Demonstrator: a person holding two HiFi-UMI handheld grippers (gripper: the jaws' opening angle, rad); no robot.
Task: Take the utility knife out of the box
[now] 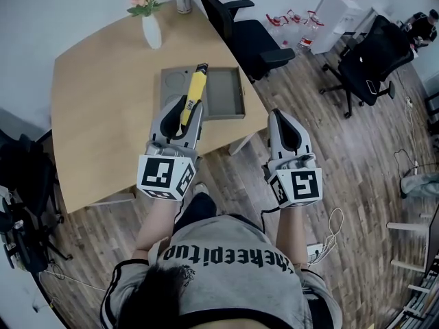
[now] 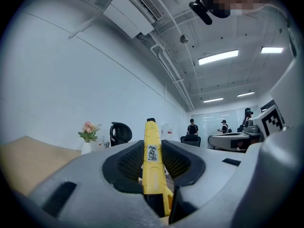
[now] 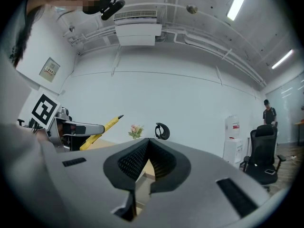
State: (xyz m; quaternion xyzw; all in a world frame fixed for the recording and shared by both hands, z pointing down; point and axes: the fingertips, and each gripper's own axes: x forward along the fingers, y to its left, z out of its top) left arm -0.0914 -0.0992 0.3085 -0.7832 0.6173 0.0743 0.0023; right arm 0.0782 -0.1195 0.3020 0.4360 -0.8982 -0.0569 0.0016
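Head view | left gripper (image 1: 185, 107) clamps utility knife (image 1: 195, 90), held above box (image 1: 241, 96) | right gripper (image 1: 282, 115) closed, empty, nearer than box | extraction looks done; set-down possibly left

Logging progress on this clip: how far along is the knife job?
Done: the knife is out of the open box, clamped in the left gripper. In hand: it is held tilted up over the table. Left: nothing the task names, maybe setting it down. The right gripper is shut, empty.
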